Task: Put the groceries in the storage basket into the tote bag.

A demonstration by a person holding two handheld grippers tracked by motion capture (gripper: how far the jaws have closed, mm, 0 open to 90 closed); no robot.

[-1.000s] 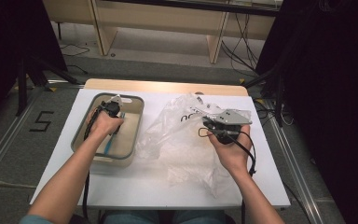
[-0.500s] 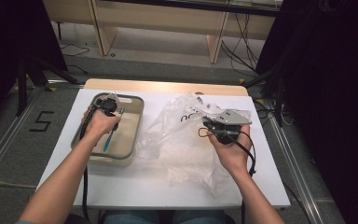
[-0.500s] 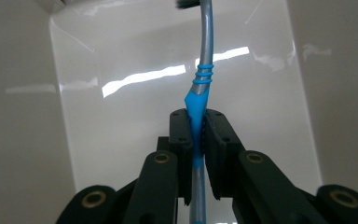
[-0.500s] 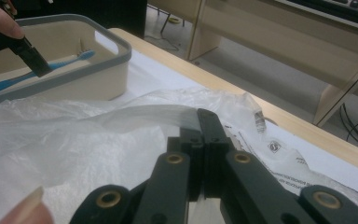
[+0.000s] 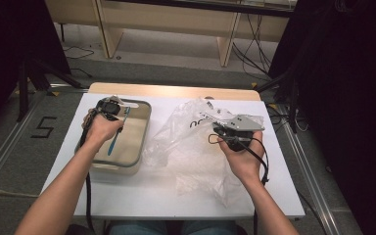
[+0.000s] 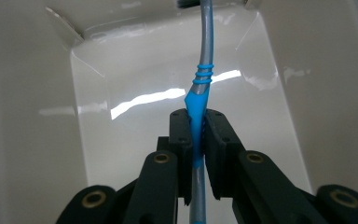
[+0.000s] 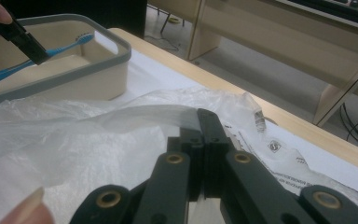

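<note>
Left gripper (image 5: pixel 111 106): left of centre in the high view, over the far end of the bin; its jaws are clamped on the toothbrush, with only the thin handle between the pads.
Left gripper's own view (image 6: pixel 196 135): jaws rise from the bottom centre and pinch the blue part of the handle; the clear grey part runs on to the top edge.
Toothbrush (image 5: pixel 118 131): blue, held above the bin's hollow, running in the high view from the gripper down toward the lower left. In the right gripper view it shows at upper left (image 7: pixel 37 58), bristle head near the bin's far rim.
Bin (image 5: pixel 143 133): cream with a grey rim, on the left half of the table; glossy pale inside (image 6: pixel 121 70).
Right gripper (image 5: pixel 229 131): right of centre in the high view, on the bag; jaws pressed together on a fold of the plastic.
Right gripper's own view (image 7: pixel 204 140): jaws at bottom centre, closed, with a strip of film stretching from their tips to the left.
Bag (image 5: pixel 186 147): clear, crumpled, spread over the middle of the table, just right of the bin; printed marks near its right side (image 7: pixel 275 147).
Table (image 5: pixel 166 196): white top with a wooden far edge.
Hands: left hand (image 5: pixel 100 129) grips its tool over the bin; right hand (image 5: pixel 242 159) grips its tool over the bag.
</note>
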